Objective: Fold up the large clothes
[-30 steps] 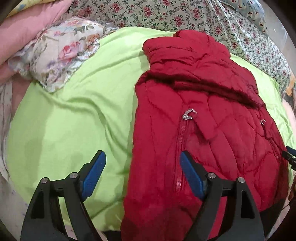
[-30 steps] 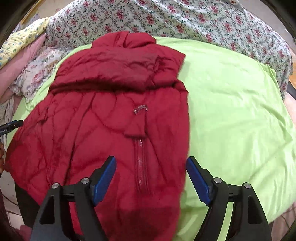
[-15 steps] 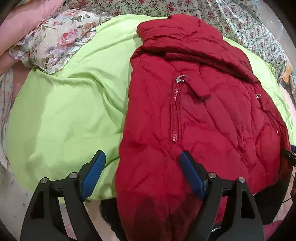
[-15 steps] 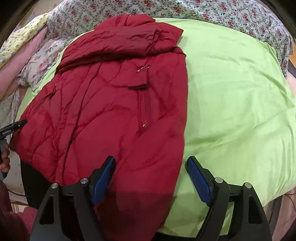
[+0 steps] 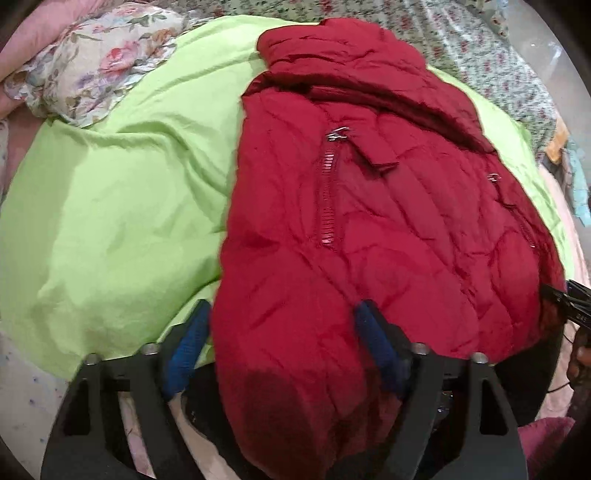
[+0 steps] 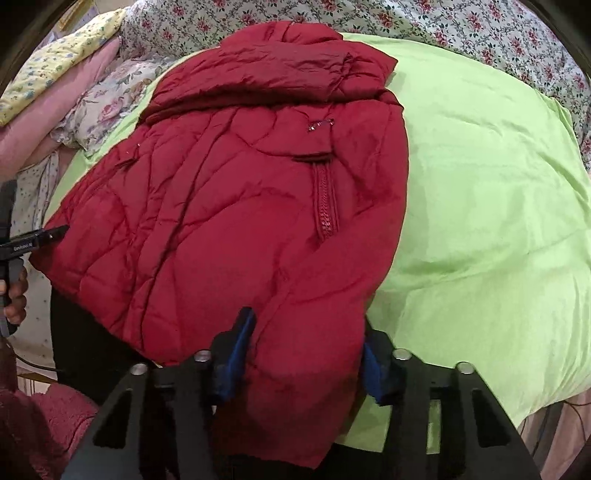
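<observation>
From my right wrist camera, the right claw [image 6: 304, 354] straddles the near hem of the red padded jacket [image 6: 229, 221], its blue pads [image 6: 236, 354] set apart with fabric between them. The jacket lies flat on a lime-green sheet [image 6: 480, 184] covering the bed. The left claw [image 6: 55, 232] pokes in at the jacket's left edge. Floral bedding [image 6: 406, 18] lies behind.

A bed fills the scene, covered by a lime-green sheet [image 6: 480, 192] over a floral bedspread [image 6: 424, 22] with small red roses. At its head lie a flowered pillow [image 5: 99, 62], a pink cushion [image 6: 55, 110] and a yellow patterned pillow [image 6: 62, 59]. Light is soft and even
</observation>
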Action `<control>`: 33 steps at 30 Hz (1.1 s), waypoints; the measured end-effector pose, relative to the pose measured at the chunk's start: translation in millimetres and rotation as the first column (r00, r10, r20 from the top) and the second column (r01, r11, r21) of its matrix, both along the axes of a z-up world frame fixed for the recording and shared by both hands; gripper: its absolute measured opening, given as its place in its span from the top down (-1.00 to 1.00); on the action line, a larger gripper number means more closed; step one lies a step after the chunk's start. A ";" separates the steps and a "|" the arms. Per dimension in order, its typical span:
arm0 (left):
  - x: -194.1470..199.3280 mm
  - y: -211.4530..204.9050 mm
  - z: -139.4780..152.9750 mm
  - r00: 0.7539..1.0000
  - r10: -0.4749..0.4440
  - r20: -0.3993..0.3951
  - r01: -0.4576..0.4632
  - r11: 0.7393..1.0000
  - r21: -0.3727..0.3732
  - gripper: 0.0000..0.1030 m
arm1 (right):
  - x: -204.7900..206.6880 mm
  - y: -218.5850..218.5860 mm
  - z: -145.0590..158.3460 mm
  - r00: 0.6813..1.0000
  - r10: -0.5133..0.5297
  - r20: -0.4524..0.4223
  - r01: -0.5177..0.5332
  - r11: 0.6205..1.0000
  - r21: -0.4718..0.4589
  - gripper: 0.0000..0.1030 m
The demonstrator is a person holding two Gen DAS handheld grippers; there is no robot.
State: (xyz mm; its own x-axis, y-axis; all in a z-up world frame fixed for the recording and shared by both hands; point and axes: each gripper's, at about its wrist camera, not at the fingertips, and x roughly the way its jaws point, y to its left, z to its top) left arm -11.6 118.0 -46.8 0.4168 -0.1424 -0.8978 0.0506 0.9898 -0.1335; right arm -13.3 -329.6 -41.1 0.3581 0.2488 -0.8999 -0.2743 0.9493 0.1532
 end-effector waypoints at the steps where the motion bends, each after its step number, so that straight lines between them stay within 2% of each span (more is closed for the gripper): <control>1: -1.0 -2.9 2.3 1.000 -0.011 0.008 0.011 1.000 -0.002 -0.15 | -0.1 1.0 1.9 1.000 0.004 0.009 -0.004 1.000 0.004 0.18; 3: -3.1 -9.5 7.4 0.999 -0.035 0.034 0.034 0.999 0.031 0.16 | -0.5 3.2 5.9 1.000 0.011 0.027 -0.011 1.000 0.004 0.28; 5: -4.2 -13.7 13.0 0.997 -0.055 0.051 0.054 0.998 0.029 0.52 | -1.1 4.8 10.4 0.999 0.019 0.044 -0.020 1.000 0.006 0.39; 8: -3.6 -14.4 23.3 0.995 -0.061 0.082 0.061 0.998 0.005 0.65 | -1.4 6.6 19.8 0.997 0.032 0.077 -0.033 0.999 0.016 0.46; 21: 23.4 -12.1 76.1 0.965 -0.013 0.262 0.041 0.994 -0.099 0.72 | 20.6 -4.6 76.9 0.965 -0.029 0.259 -0.017 0.985 0.173 0.61; 27: 45.0 -16.2 94.8 0.948 -0.010 0.318 0.037 0.996 -0.080 0.72 | 40.5 -0.5 91.9 0.938 -0.044 0.345 -0.004 0.990 0.138 0.62; 33: 68.0 -12.2 112.5 0.931 0.017 0.366 0.021 0.995 -0.100 0.71 | 60.1 -3.1 105.8 0.920 -0.057 0.388 0.002 0.990 0.139 0.63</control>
